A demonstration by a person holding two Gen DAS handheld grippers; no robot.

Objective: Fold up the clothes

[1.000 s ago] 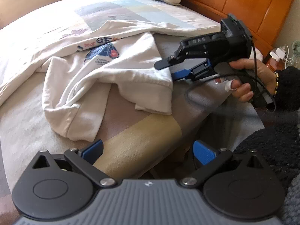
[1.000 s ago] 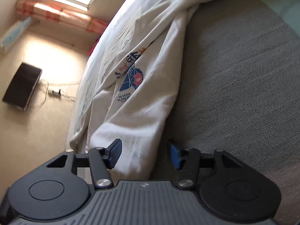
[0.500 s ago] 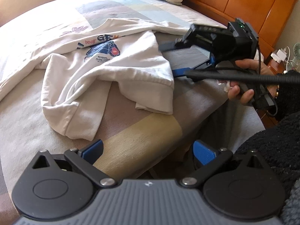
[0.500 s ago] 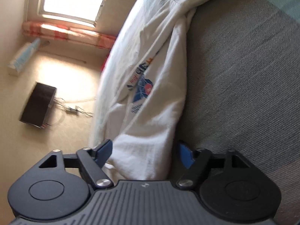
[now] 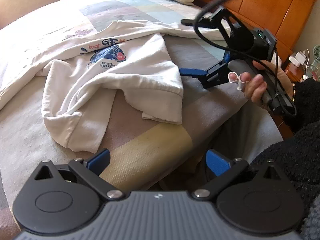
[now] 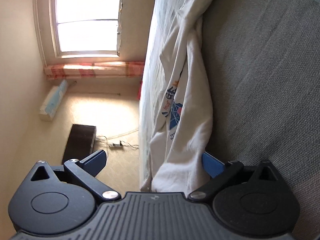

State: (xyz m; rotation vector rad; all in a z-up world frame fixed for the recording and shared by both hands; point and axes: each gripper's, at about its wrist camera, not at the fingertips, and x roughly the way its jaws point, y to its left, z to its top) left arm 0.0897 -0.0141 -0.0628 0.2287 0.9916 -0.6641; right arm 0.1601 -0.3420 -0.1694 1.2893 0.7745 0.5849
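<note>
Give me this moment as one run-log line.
stage: pre-grasp | shirt: crumpled on bed | left gripper: open, empty | right gripper: open, at shirt hem, turned sideways

White sweatshirt (image 5: 128, 74) crumpled on the bed, not yet folded.

It's a white long-sleeved top with a dark blue geometric print and coloured lettering on the chest, print facing up. The body lies rumpled and bunched, its ribbed hem turned toward the near right. One sleeve trails down to the near left, its cuff end doubled over; another stretch of white cloth runs off toward the far right. Creases and folds run all through it.
</note>
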